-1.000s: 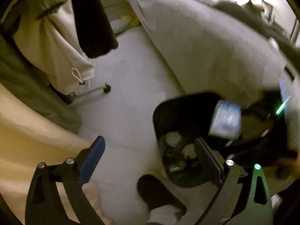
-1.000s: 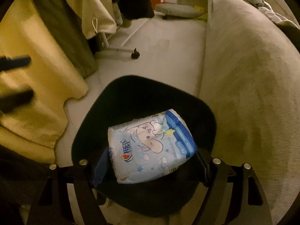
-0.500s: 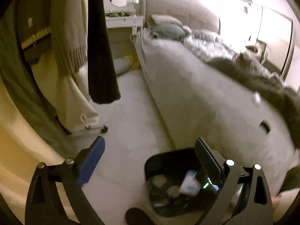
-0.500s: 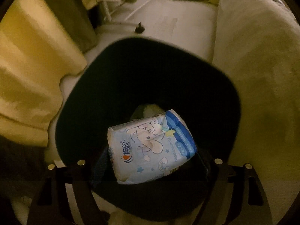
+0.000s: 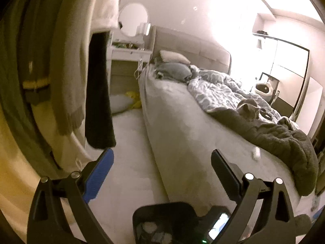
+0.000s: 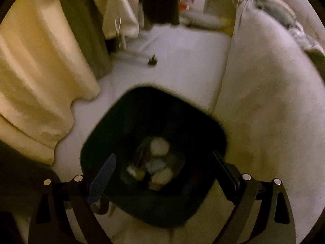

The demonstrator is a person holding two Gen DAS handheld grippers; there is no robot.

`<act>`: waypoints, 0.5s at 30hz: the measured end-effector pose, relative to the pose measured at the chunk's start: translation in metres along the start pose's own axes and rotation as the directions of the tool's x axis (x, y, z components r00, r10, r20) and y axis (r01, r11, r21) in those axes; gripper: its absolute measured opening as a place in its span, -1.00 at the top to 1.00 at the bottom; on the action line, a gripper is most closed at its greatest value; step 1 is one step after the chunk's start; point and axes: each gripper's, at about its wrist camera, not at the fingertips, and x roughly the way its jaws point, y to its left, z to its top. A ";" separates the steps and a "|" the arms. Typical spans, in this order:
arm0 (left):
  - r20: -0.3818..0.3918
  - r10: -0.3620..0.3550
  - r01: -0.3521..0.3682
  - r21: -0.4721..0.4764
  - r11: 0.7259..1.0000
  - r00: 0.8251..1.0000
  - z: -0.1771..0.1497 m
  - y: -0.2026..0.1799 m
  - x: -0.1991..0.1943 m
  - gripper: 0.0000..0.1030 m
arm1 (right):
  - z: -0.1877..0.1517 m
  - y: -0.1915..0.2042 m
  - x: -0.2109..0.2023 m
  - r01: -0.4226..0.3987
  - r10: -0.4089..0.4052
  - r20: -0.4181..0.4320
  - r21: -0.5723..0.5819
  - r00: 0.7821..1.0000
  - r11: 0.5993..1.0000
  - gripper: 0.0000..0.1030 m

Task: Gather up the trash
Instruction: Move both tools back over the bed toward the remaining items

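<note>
Both jaws wide, empty; right gripper (image 6: 162,174), just opened, hangs straight above the black bin (image 6: 203,122), left gripper (image 5: 161,172) faces along the bed (image 5: 182,126).

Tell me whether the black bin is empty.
Not empty. The right wrist view shows pale crumpled wads and a bluish packet at the bottom of the black bin.

Pale floor (image 6: 182,65) bearing a black trash bin (image 6: 126,122) beside the bed (image 5: 182,122); crumpled duvet (image 5: 223,89) on the bed.
</note>
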 end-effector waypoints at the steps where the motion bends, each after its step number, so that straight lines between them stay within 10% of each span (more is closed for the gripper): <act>1: 0.016 -0.003 0.002 0.006 1.000 1.000 0.003 -0.006 0.001 -0.90 | 0.003 -0.003 -0.009 0.007 -0.007 0.025 0.001 1.000 1.000 -0.82; 15: 0.013 -0.071 0.069 0.117 0.991 0.997 -0.001 -0.083 0.041 -0.90 | 0.008 -0.131 -0.093 0.175 -0.206 0.225 0.151 0.952 0.973 -0.83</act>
